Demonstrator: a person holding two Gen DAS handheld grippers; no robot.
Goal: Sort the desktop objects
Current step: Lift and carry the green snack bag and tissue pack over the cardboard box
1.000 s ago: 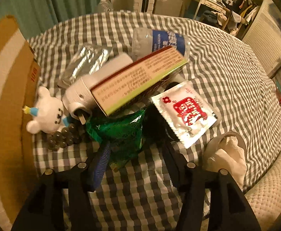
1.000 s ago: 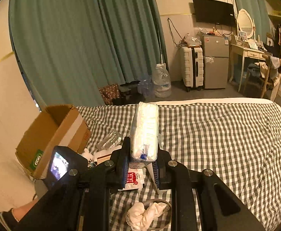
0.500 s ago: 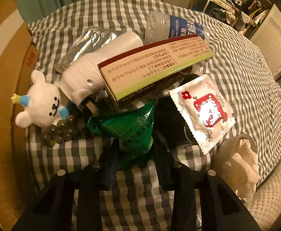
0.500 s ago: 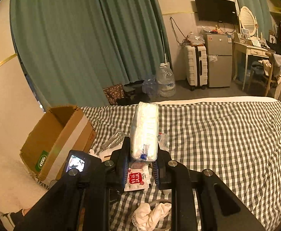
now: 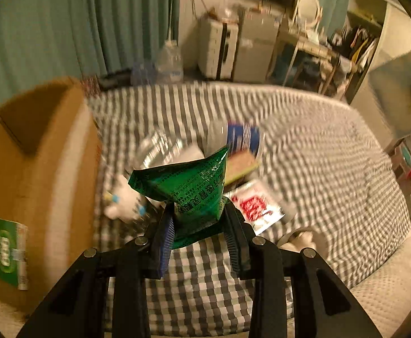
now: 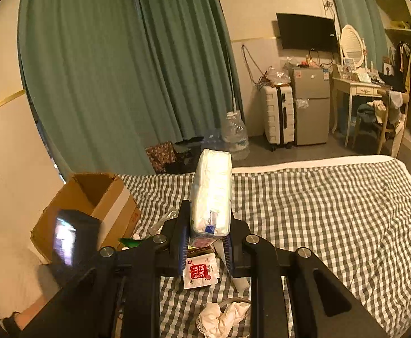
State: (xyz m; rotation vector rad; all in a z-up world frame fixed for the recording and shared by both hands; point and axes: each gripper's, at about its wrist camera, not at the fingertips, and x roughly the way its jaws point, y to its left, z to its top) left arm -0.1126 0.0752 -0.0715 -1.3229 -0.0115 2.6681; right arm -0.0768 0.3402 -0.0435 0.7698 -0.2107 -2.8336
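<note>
My left gripper [image 5: 198, 226] is shut on a green foil snack bag [image 5: 190, 190], held up above the checked bedspread [image 5: 312, 169]. Below it, blurred, lie a white bear toy [image 5: 122, 201], a blue-labelled water bottle [image 5: 238, 138], a flat box [image 5: 240, 164] and a white sachet with red print [image 5: 254, 207]. My right gripper [image 6: 205, 238] is shut on a white tissue pack [image 6: 212, 194], upright in the air over the same pile. The sachet [image 6: 201, 271] lies under it. An open cardboard box [image 6: 93, 211] stands at the left; in the left wrist view the box [image 5: 31, 174] is close by.
A bowl with crumpled white cloth [image 6: 223, 317] sits near the bed's front edge. The other gripper's camera body [image 6: 70, 242] shows at the lower left of the right wrist view. Beyond the bed are green curtains [image 6: 126, 70], a suitcase [image 6: 278, 117] and a small fridge [image 6: 311, 105].
My left gripper closed on the green bag and lifted it off the pile, tilting up so the room shows. The right gripper rose slightly with the tissue pack.
</note>
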